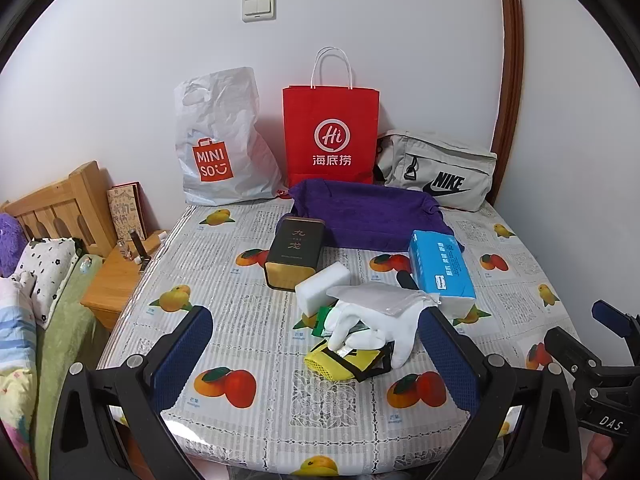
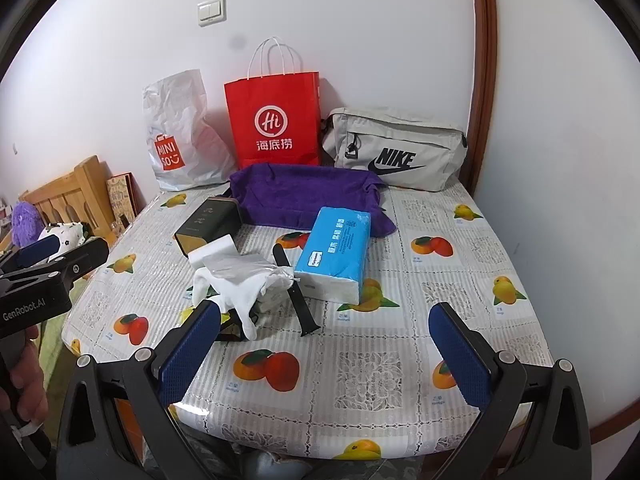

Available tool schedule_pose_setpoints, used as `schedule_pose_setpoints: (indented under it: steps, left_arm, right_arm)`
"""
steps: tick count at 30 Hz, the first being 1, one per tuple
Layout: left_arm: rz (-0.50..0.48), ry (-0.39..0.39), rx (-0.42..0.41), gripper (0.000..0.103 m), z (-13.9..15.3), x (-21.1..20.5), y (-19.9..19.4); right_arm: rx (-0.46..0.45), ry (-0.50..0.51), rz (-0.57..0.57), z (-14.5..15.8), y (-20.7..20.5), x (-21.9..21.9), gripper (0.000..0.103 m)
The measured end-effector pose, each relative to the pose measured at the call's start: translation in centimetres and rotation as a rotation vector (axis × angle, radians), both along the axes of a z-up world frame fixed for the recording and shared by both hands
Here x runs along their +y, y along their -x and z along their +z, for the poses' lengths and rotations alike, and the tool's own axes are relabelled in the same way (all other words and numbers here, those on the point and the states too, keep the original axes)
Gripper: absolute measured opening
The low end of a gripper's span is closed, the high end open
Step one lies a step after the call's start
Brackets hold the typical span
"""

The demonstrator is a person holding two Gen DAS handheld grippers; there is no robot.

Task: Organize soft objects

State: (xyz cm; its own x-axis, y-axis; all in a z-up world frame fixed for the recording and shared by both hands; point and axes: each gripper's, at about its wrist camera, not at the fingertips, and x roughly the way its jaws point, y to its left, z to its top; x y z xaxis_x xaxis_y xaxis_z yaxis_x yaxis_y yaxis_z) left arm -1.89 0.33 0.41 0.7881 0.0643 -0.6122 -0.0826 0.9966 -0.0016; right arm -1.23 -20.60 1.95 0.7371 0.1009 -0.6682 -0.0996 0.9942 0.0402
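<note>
Both claws wide and empty at the near edge of the table [image 2: 360,360]: left claw [image 1: 316,356] facing the white glove [image 1: 380,326], right claw [image 2: 324,344] over bare cloth. Limp, light and crumpled-looking, that glove, draped over a yellow mesh pouch [image 1: 340,362] in the middle pile, beside the white sponge [image 1: 322,284] and tissue pack [image 2: 334,252] (likely squashy too). Probably best pinched at the bunched cuff, not a floppy finger.

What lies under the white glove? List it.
Under the white glove: a yellow mesh pouch with black trim and a green packet, both partly showing. A clear plastic bag lies on top. Anything else beneath is covered.
</note>
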Motion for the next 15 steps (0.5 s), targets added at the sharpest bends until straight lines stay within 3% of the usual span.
schedule_pose_setpoints:
  steps: [7,15]
  left_arm:
    - [0.007,-0.02,-0.005,0.103,0.0,0.0,0.0]
    - [0.007,0.018,-0.003,0.103,-0.7,1.2,-0.6]
  right_arm:
    - [0.006,0.005,-0.001,-0.1,-0.1,0.1,0.102]
    - [-0.005,0.003,0.007,-0.3,-0.4,0.1,0.102]
